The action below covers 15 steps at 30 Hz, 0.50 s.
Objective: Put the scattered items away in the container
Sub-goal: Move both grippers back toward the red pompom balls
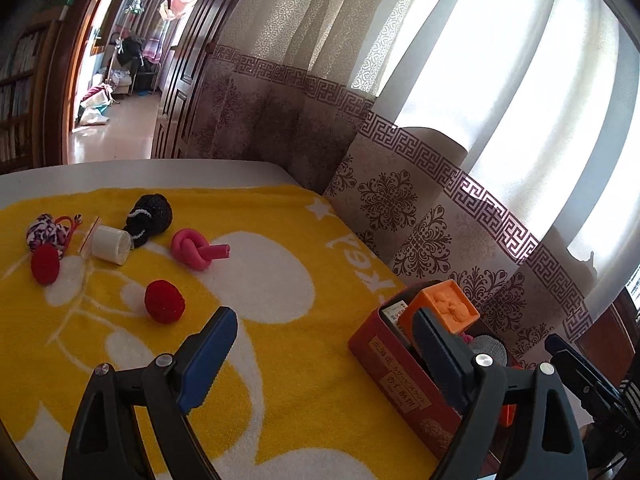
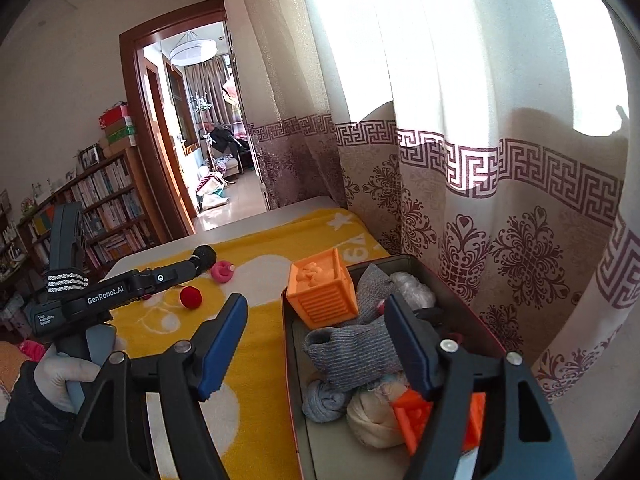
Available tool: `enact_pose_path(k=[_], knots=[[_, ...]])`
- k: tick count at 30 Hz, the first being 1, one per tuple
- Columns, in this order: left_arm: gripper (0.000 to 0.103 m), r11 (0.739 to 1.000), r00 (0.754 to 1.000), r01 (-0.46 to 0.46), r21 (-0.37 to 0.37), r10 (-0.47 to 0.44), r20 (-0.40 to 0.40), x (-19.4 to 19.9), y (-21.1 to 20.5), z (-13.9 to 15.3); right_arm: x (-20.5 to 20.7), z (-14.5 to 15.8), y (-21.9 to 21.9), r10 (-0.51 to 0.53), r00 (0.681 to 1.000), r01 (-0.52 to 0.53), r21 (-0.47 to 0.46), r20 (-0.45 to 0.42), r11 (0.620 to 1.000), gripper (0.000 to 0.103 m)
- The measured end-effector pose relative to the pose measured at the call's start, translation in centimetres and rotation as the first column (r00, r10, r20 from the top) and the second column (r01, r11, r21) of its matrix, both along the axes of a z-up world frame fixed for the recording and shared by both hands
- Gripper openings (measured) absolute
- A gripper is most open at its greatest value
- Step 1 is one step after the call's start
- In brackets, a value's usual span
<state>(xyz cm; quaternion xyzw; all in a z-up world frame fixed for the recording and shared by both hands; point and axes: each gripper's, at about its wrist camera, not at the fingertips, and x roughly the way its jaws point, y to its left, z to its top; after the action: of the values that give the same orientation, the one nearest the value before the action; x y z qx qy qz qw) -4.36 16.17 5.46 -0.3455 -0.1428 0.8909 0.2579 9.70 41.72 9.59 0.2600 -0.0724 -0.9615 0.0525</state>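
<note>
Both tools gape empty: left tool [image 1: 326,344] over open towel [image 1: 280,360], right tool [image 2: 316,344] astride tin's rim [image 2: 289,344].

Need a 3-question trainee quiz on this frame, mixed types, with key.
1. True or false: the pink knotted tube is already in the red tin.
2. How many red balls lie on the yellow towel?
3. What sits nearest the left gripper? A) red ball B) white roll C) black yarn toy

Key: 1 false; 2 two; 3 A.
</note>
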Motion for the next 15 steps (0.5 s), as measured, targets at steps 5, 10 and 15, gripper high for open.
enact_pose_path(k=[5, 10, 15], knots=[[0.091, 0.991, 0.991, -0.13, -0.004, 0.13, 0.036, -0.8, -5.9, -0.8, -1.9, -0.2, -4.3, 0.106, 0.994, -0.106, 0.014, 0.023, 0.994, 0.075], [0.091, 0.972, 0.971, -0.232, -0.047, 0.234, 0.047, -0.9, -11.5, -1.6, -4.1, -0.4, -8.2, 0.204, 0.978, -0.204, 0.003, 0.052, 0.979, 0.075], [0.091, 0.939, 0.94, -0.335, -0.079, 0.339, 0.043, -1.0, -16.8, -1.8, -7.1, -1.3, -11.5, 0.267, 0.959, -0.266, -0.021, 0.1, 0.964, 0.075]])
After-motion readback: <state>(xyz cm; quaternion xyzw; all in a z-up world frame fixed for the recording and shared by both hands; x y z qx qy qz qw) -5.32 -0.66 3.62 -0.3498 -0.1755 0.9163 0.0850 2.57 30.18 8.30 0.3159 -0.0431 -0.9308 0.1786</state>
